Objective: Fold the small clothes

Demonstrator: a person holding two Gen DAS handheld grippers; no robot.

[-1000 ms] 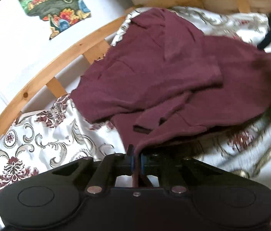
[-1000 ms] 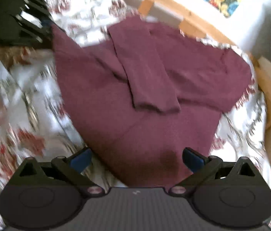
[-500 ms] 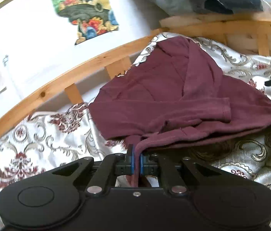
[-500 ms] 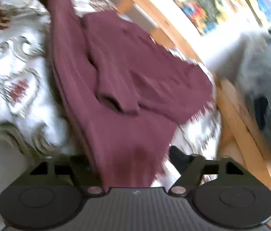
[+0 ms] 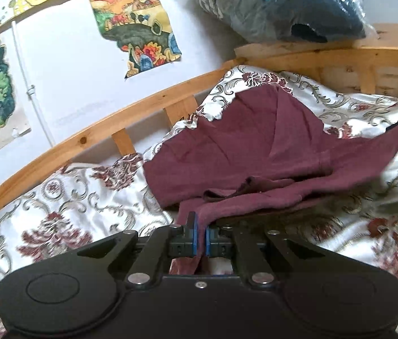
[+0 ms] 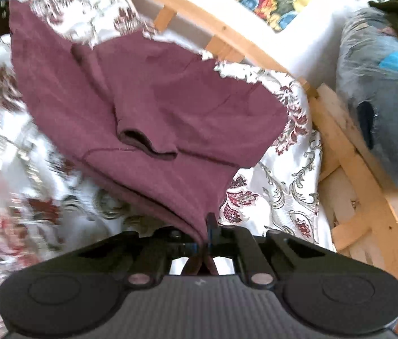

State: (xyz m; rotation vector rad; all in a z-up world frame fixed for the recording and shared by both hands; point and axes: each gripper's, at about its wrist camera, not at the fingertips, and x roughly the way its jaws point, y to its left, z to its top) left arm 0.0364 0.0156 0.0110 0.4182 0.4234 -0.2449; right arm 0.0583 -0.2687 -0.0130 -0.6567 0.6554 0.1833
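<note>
Both clamped tight on the same maroon knit sweater [image 5: 255, 152], no gap at all. Left gripper [image 5: 201, 236] pinching one bottom corner, right gripper [image 6: 208, 237] pinching the other. Rest of it stretched out ahead of the fingers, sleeve folded across the front, draped over the white floral satin bedspread [image 5: 80, 197]. Wooden bed rail [image 5: 131, 110] beyond.

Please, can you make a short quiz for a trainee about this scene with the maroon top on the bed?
1. True or false: both grippers hold the top.
2. The cuff of the folded-in sleeve lies: A) on the top B) on the wooden rail C) on the plastic bag.
3. What pattern does the bedspread have?

Key: 1. True: left gripper and right gripper both have jaws shut on its edge. 2. A. 3. Floral, red on white.
</note>
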